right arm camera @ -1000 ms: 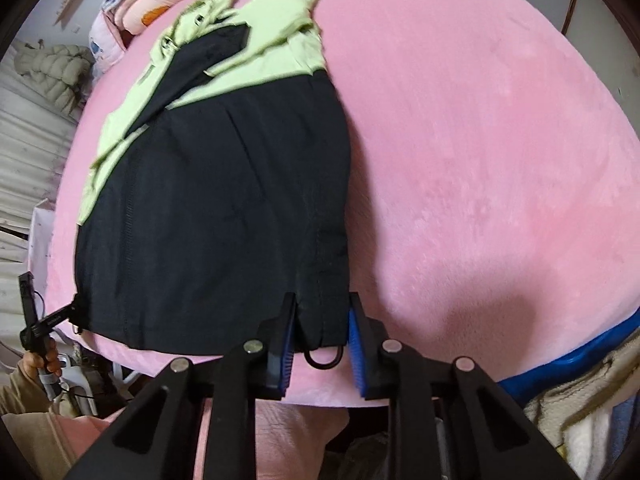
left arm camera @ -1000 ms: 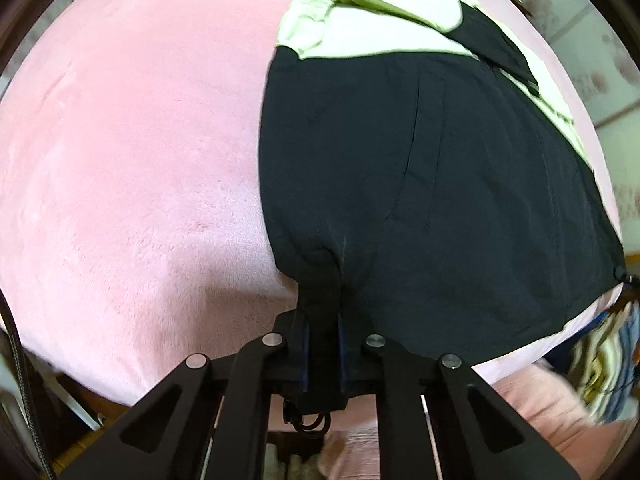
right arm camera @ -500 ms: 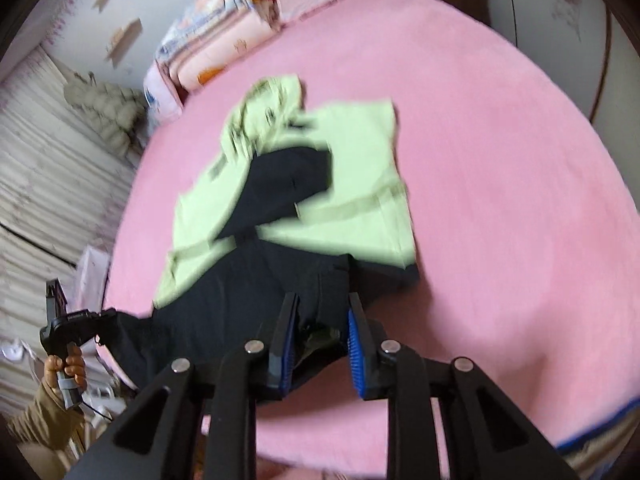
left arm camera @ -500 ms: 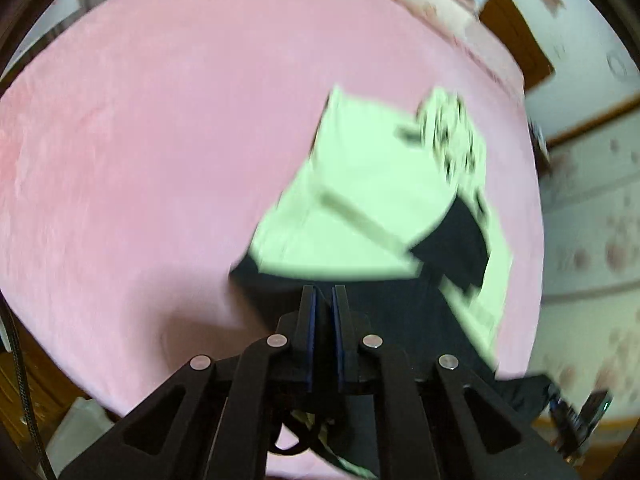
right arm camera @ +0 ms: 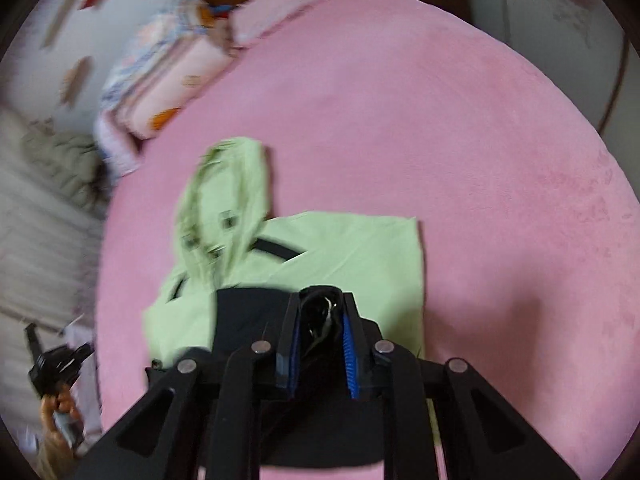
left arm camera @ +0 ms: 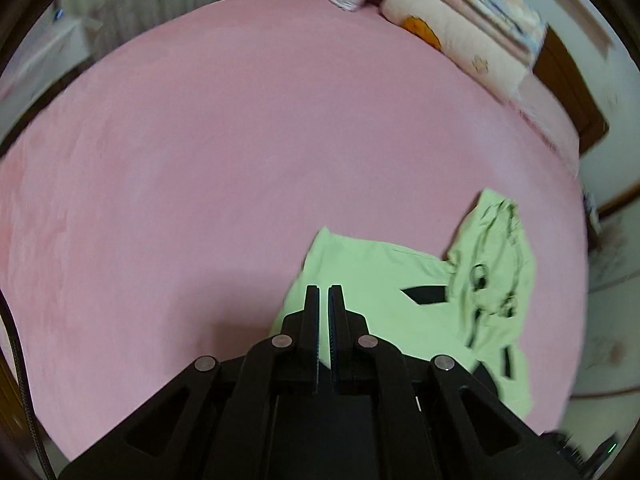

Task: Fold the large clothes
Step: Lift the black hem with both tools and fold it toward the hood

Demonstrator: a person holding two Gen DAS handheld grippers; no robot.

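Much bare blanket beyond garment's possibly lifted hem.

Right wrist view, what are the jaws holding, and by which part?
The right gripper holds the jacket by a bunched edge of its black hem.

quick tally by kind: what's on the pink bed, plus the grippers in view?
Garments: 1, green-and-black hooded jacket
Folded bedding stacks: 1, at the bed's far end
Grippers: 2, left gripper, right gripper
Total: 4
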